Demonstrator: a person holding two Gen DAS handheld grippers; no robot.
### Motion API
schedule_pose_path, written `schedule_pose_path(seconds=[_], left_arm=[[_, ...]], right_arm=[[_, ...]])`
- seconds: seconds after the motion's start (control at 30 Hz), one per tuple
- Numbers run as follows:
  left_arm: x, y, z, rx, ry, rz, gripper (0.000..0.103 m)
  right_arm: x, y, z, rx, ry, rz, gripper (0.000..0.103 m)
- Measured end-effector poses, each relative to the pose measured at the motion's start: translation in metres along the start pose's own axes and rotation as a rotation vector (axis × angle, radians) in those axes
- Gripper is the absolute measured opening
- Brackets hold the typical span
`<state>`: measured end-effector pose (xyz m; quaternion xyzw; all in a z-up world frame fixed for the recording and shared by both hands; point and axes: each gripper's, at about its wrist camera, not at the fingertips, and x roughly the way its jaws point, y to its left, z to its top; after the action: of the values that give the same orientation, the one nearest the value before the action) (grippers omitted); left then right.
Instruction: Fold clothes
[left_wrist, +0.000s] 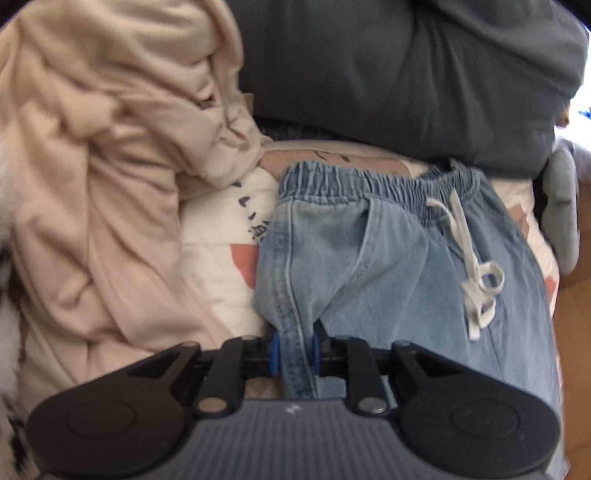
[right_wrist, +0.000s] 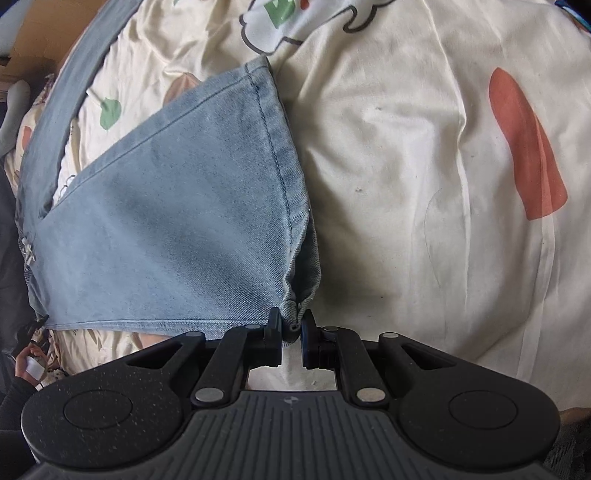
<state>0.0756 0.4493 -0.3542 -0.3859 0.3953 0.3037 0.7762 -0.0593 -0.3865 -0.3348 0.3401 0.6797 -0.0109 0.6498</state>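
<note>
Left wrist view: we see our left gripper (left_wrist: 294, 349) with its blue pads on either side of a seamed fold of the light-blue denim drawstring trousers (left_wrist: 388, 266), which lie on the cream printed bedsheet (left_wrist: 218, 258) beside a beige crumpled garment (left_wrist: 92, 184). Our right gripper (right_wrist: 292, 326) pinches the trousers' hem corner, fingers nearly together, above that bedsheet.

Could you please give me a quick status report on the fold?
Left gripper clamps jeans side seam. Right gripper clamps hem corner. Beige garment lies beside.
</note>
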Motion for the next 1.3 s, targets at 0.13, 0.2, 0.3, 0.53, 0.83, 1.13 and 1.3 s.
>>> schedule_pose_path(seconds=[0.13, 0.2, 0.3, 0.53, 0.83, 1.13, 1.3], left_arm=[[-0.003, -0.01, -0.001, 0.096, 0.0, 0.056, 0.017], [-0.002, -0.012, -0.003, 0.124, 0.009, 0.073, 0.017], [-0.003, -0.018, 0.001, 0.124, 0.044, 0.103, 0.028], [-0.031, -0.054, 0.019, 0.293, -0.022, 0.143, 0.05], [-0.028, -0.129, 0.006, 0.434, -0.048, 0.047, 0.05], [-0.014, -0.209, -0.025, 0.596, 0.04, -0.063, 0.05], [-0.006, -0.251, -0.047, 0.722, 0.085, -0.091, 0.05]], right_arm=[[0.008, 0.0, 0.003, -0.001, 0.02, -0.006, 0.008], [0.013, 0.0, 0.005, 0.005, 0.026, -0.007, 0.008], [0.019, 0.0, 0.006, -0.001, 0.058, -0.022, 0.016], [-0.01, -0.007, 0.024, -0.053, 0.026, 0.017, 0.038], [-0.037, -0.001, 0.088, -0.1, -0.151, 0.055, 0.038], [-0.017, 0.018, 0.131, -0.166, -0.221, 0.113, 0.045], [-0.004, 0.019, 0.138, -0.182, -0.232, 0.106, 0.045]])
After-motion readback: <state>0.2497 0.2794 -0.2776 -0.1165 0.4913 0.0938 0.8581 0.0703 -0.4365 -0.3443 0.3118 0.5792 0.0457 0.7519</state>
